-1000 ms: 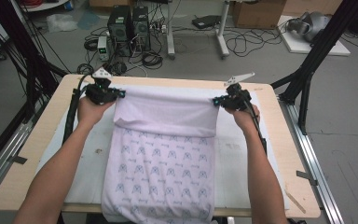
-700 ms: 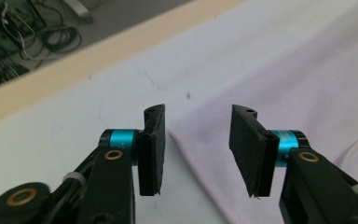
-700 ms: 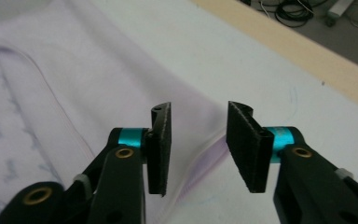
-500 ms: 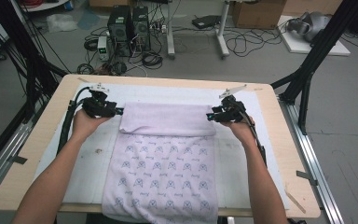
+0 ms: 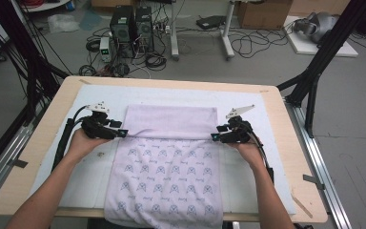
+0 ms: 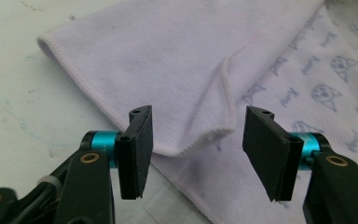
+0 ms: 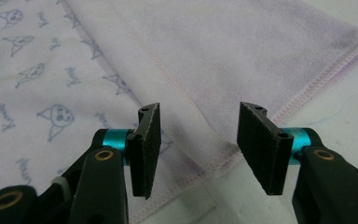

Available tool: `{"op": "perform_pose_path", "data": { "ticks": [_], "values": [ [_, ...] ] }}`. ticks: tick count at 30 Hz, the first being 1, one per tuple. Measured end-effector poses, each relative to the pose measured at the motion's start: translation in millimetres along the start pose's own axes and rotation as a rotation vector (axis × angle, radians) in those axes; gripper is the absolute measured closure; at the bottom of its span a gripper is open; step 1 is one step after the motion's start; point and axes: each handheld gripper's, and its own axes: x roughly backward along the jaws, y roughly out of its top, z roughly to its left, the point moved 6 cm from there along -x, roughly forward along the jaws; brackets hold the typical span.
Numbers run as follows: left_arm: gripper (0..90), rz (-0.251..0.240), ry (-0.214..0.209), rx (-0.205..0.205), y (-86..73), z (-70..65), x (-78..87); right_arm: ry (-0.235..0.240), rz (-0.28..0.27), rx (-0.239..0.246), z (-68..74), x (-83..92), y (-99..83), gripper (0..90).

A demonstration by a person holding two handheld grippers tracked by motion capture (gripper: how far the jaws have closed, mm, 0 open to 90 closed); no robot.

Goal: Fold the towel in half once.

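A pale lilac towel [image 5: 169, 157] with a blue cat print lies on the white mat, its far part folded back so the plain side [image 5: 171, 121] faces up. My left gripper [image 5: 119, 133] sits at the left end of the folded hem and my right gripper [image 5: 218, 137] at the right end. Both have just been opening and their jaws stand apart. In the left gripper view the folded corner [image 6: 214, 133] lies flat on the towel beyond the left gripper [image 6: 196, 151], untouched. In the right gripper view the hem [image 7: 205, 158] lies below the right gripper [image 7: 198, 149], free of the pads.
A white mat [image 5: 248, 109] covers the wooden table [image 5: 290, 143]. The towel's near end hangs over the front edge. Black frame legs [image 5: 314, 71] stand at the table's right and left. Computers and cables lie on the floor beyond the far edge.
Both grippers came toward the near side and down, folding the towel's far part over. They let go of its corners and their jaws opened; the fold now rests flat.
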Motion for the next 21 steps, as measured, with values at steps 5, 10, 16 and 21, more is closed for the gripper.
{"op": "perform_pose_path", "data": {
  "ticks": [5,10,16,21],
  "values": [
    [42.0,0.021,-0.003,-0.039,-1.9,-8.7,-3.5,0.009,0.001,0.014,3.8,-2.0,-1.4,49.7],
    [47.8,0.071,0.020,-0.086,-6.5,-12.4,-18.5,0.019,0.018,0.023,7.7,-7.3,-4.6,56.3],
    [82.7,0.115,0.026,-0.115,-11.9,-12.3,-27.1,0.028,0.020,0.054,10.9,-9.2,-10.1,80.7],
    [85.5,0.073,0.031,-0.109,-6.4,-11.8,-15.3,0.048,-0.014,0.066,15.9,-2.2,-5.7,85.8]
  ]
}}
